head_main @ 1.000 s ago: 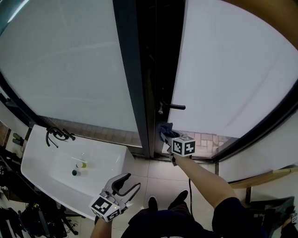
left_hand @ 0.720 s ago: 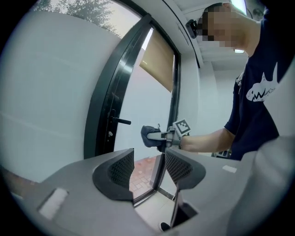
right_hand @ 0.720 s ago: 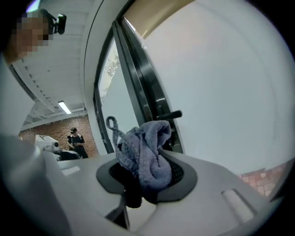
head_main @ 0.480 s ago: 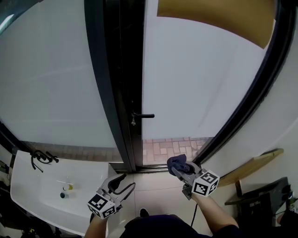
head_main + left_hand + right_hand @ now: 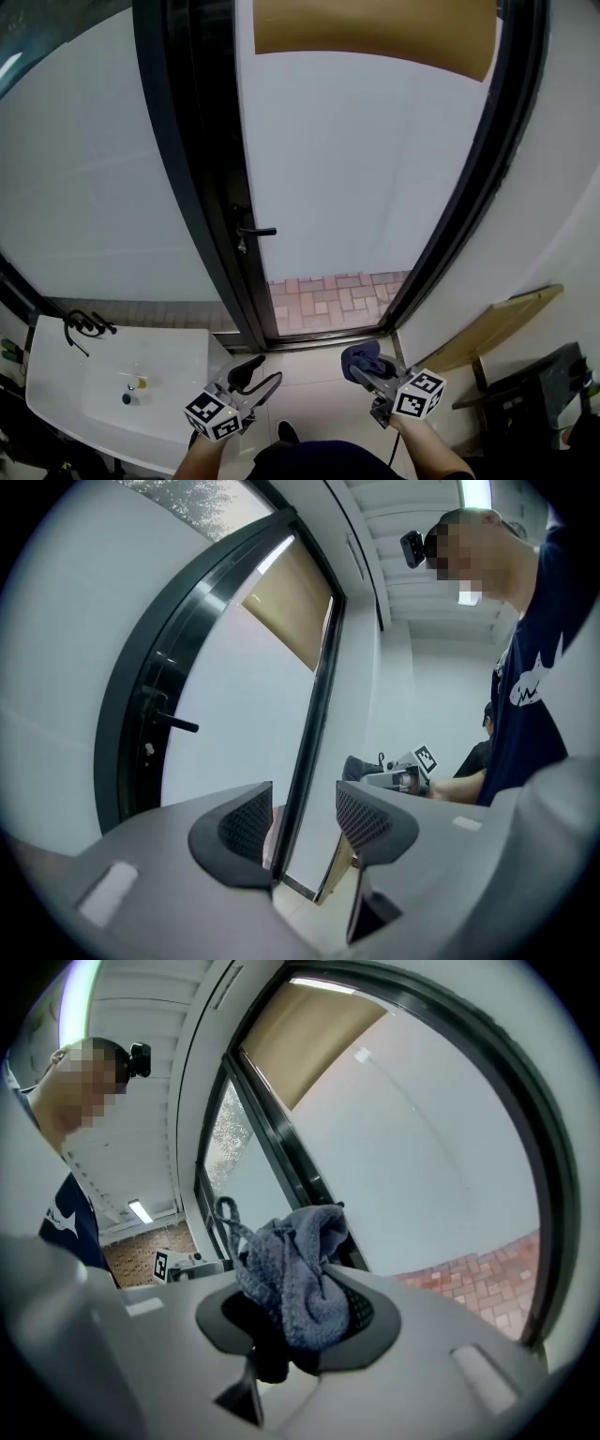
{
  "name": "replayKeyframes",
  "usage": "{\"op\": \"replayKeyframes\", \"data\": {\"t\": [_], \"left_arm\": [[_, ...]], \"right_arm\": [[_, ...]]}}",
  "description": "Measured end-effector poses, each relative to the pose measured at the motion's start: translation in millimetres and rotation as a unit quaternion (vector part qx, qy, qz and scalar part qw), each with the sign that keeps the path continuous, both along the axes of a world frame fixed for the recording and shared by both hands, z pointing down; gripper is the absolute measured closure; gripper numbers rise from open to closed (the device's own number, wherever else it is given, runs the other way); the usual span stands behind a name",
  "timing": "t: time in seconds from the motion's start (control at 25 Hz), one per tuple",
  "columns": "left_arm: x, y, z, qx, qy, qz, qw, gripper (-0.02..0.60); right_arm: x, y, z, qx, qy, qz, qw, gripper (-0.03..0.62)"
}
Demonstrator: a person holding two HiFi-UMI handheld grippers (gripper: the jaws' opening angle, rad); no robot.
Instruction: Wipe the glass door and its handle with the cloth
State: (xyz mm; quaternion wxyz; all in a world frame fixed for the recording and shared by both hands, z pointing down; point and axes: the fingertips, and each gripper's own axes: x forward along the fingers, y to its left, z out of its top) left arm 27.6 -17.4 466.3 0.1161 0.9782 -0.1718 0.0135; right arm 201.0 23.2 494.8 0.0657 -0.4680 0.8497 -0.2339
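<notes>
Cloth [image 5: 295,1269] held low, clear of glass door [image 5: 366,169].
Left claw [image 5: 255,373] opening, nothing in it; I'd do handle [image 5: 255,232] first, wrapping it, then overlap flat strokes across the glass; right claw [image 5: 364,366] clamped on the cloth.

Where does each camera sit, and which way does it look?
Head view: on the person's head, looking down at the glass door, door handle, both forearms.
Left gripper view: on the left gripper, jaws opening, empty; faces the door; person's torso shows.
Right gripper view: on the right gripper, shut on the cloth; faces the door.
Shared: each gripper view shows the other gripper.
</notes>
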Motion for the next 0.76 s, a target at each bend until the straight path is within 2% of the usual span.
{"op": "replayKeyframes", "data": {"t": [0.24,0.52,0.76], "left_arm": [[24,57,-3,-0.014,-0.013,-0.001,0.9998,0.403],[23,100,4,-0.014,-0.031,0.000,0.9994,0.359],[17,122,3,-0.015,-0.049,0.004,0.9987,0.354]], "right_arm": [[20,52,3,0.002,-0.010,0.004,1.000,0.464],[3,79,1,0.014,-0.010,-0.018,1.000,0.464],[-5,97,-3,0.014,-0.014,-0.028,0.999,0.464]]}}
